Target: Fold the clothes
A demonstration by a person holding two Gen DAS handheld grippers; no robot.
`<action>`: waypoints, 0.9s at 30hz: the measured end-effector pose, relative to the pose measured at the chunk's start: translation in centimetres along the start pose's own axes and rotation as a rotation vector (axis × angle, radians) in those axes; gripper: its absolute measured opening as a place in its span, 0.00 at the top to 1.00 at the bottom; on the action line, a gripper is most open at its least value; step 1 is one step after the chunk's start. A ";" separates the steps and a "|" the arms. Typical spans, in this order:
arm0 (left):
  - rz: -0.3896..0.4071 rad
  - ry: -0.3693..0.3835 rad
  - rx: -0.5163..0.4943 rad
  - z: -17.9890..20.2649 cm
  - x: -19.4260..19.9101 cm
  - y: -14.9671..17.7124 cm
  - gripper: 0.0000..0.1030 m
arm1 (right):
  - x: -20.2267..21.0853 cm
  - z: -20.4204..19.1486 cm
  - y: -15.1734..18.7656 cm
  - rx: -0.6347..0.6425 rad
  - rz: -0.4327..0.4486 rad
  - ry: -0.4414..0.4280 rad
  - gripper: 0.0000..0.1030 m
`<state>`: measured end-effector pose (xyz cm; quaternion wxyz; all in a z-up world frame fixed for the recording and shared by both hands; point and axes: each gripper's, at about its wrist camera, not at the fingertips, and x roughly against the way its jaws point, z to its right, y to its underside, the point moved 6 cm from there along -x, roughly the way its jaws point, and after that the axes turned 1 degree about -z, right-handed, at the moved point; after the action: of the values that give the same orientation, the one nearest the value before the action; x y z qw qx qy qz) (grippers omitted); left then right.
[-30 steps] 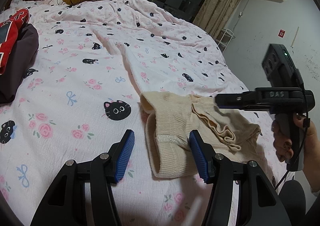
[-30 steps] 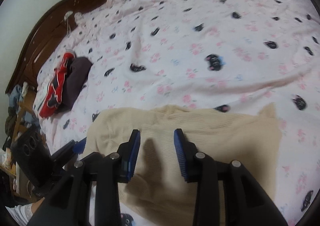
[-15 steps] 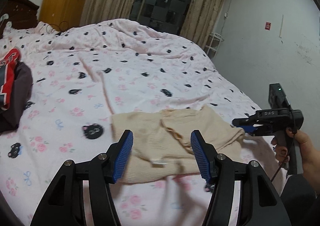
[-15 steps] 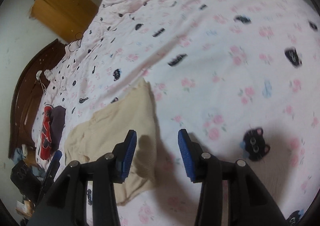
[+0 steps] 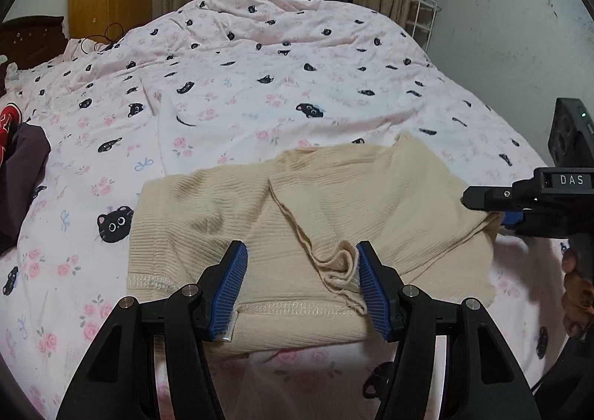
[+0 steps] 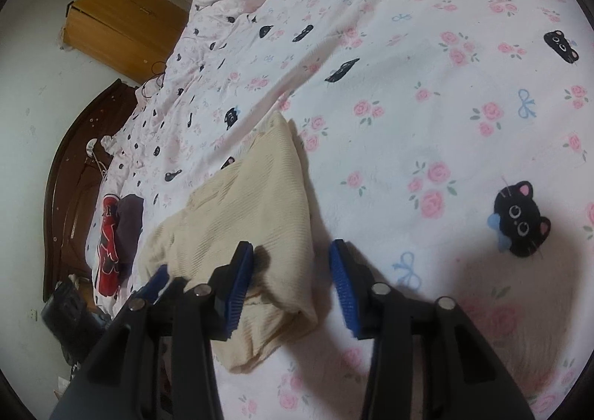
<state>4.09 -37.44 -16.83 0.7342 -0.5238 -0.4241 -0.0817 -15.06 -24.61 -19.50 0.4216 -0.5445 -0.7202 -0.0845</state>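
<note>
— Where is the sweater lying?
— The cream sweater (image 5: 334,204) is lying half folded on the near part of the bed (image 5: 260,85).
— And the grippers?
— The left hand-held gripper (image 5: 300,286) is hovering with fingers apart over its near hem. The right hand-held gripper (image 6: 293,286) is also standing apart, straddling its right edge.

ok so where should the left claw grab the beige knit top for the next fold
Probably the near hem edge of the beige knit top, which lies flat with its thick doubled band facing the open left claw. Come in low from the near side, clear of the bunched ridge. The right claw, also open, sits over the right edge.
</note>
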 end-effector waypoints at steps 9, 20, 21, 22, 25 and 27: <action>0.043 -0.016 0.008 -0.3 0.9 0.2 0.46 | 0.6 -1.2 0.2 0.055 0.006 -0.008 0.87; 0.203 -0.032 0.124 -5.6 6.5 -1.1 0.46 | 2.2 -6.1 -1.1 0.198 0.039 -0.016 0.88; 0.203 -0.039 0.140 -6.6 6.7 -1.1 0.46 | 2.1 -6.8 -1.1 0.219 0.038 -0.015 0.88; 0.202 -0.046 0.149 -7.3 6.7 -1.0 0.46 | 2.0 -7.5 -1.0 0.238 0.036 -0.014 0.88; 0.198 -0.077 0.168 -9.4 6.3 -0.2 0.46 | 1.2 -9.5 -0.7 0.285 0.024 -0.016 0.88; 0.196 -0.099 0.186 -10.6 5.9 0.4 0.46 | 0.7 -10.8 -0.5 0.317 0.016 -0.018 0.88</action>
<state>13.75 -44.21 -13.89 0.7623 -0.4958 -0.4123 0.0557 -9.97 -30.59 -11.98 0.4965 -0.4776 -0.7238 0.0381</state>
